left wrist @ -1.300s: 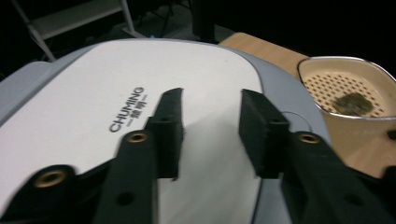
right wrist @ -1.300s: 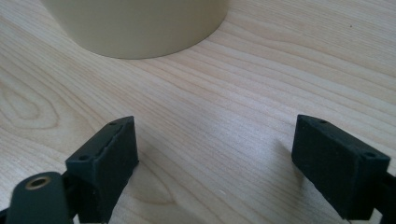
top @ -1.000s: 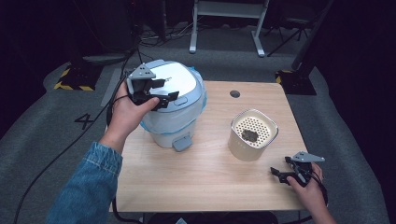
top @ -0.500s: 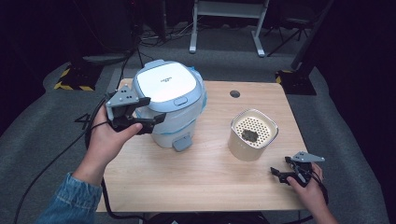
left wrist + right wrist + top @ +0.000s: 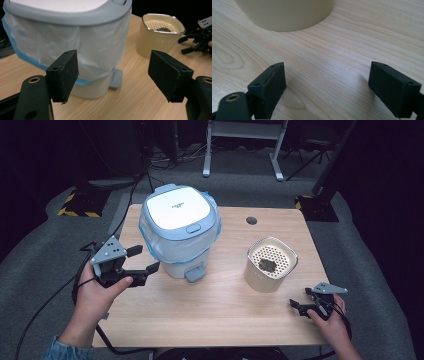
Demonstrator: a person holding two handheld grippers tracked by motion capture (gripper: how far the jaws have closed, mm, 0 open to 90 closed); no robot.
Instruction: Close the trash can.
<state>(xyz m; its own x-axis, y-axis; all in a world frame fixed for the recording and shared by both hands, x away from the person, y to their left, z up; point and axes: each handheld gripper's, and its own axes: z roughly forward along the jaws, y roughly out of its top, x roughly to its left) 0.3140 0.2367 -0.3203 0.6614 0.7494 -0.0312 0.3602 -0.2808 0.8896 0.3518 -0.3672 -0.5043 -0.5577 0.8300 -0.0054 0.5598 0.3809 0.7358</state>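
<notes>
The lidded pedal bin (image 5: 180,232) stands at the table's (image 5: 220,315) far left, lid down. To reopen it cleanly, aim for the pedal (image 5: 194,274). The left gripper (image 5: 142,261) hovers near-left of it, jaws wide and just opening, empty. The right gripper (image 5: 301,301) rests near-right, open, by the cream container (image 5: 270,265).

Table (image 5: 210,320): pale wood, visible grain, smooth matt finish. Bin (image 5: 180,237) at 11 o'clock: smooth plastic, white lid panel with slight sheen, grey-blue rim; liner (image 5: 75,45) of thin translucent film, crinkled, with blue edge. Canister (image 5: 270,265) at 3 o'clock: cream, matt, with perforated insert and shiny rim. Left gripper (image 5: 142,260) and right gripper (image 5: 299,302): matt black, pads (image 5: 65,75) slightly rough.
</notes>
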